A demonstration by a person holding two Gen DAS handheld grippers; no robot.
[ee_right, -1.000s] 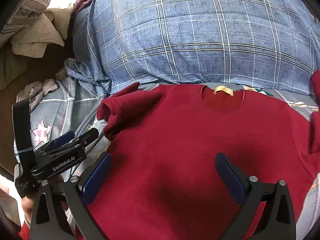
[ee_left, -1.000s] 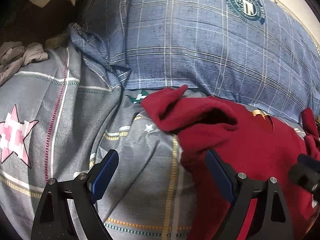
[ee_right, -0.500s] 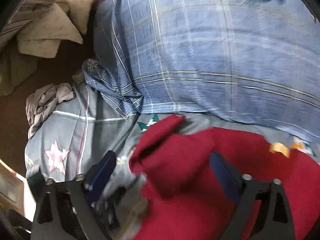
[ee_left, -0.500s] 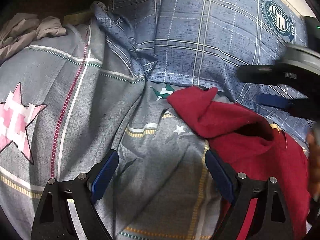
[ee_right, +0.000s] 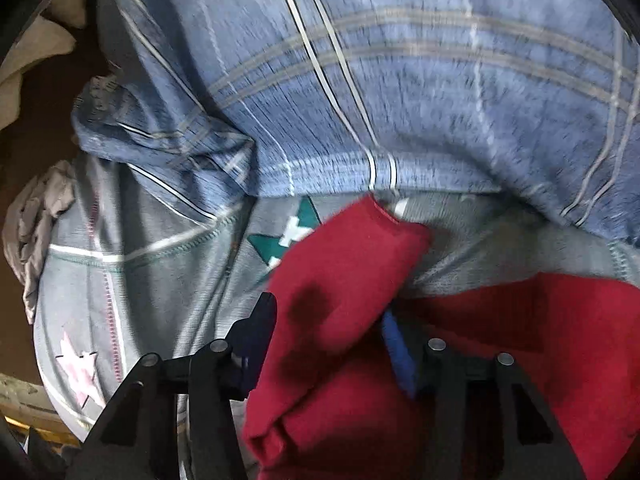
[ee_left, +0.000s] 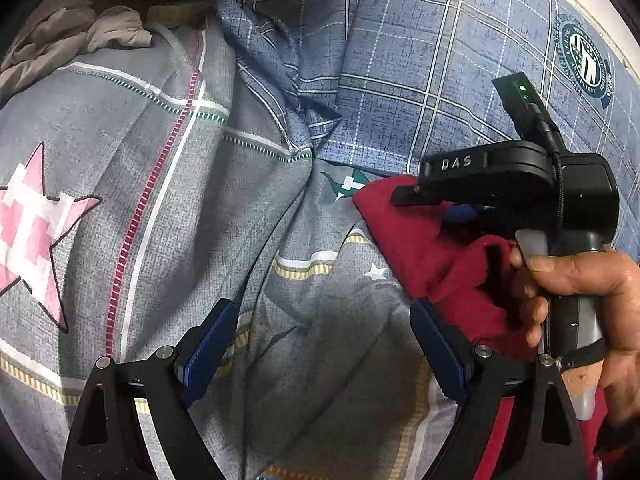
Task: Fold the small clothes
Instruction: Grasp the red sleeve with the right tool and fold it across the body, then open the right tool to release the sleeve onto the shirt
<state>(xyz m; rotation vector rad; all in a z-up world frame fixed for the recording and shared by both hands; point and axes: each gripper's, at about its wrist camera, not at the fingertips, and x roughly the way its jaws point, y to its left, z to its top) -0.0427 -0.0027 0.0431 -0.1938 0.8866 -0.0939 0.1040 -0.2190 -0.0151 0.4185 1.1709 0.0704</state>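
On a bed spread with a grey star-patterned sheet [ee_left: 168,208], the left gripper [ee_left: 324,352] hangs with its 2 blue-padded jaws spread wide over bare sheet, nothing between them. To its right, the right gripper [ee_right: 328,344] is closing its jaws around the sleeve [ee_right: 340,280] of a small dark-red knit top [ee_right: 520,340]; the red cloth sits between the pads, though whether they press on it yet cannot be told through the blur. In the left wrist view a person's hand [ee_left: 580,292] squeezes that tool's handle just above the garment. The step in hand appears to be the taking of the left sleeve, probably to fold it inward across the body; the next move would call for a firm pinch, then a lift and a carry toward the top's middle. The top lies at the foot of a blue checked pillow [ee_left: 440,60], which bears 1 round crest [ee_left: 586,60]. A crumpled grey cloth [ee_left: 72,36] lies at the sheet's far left edge, with dark room beyond.
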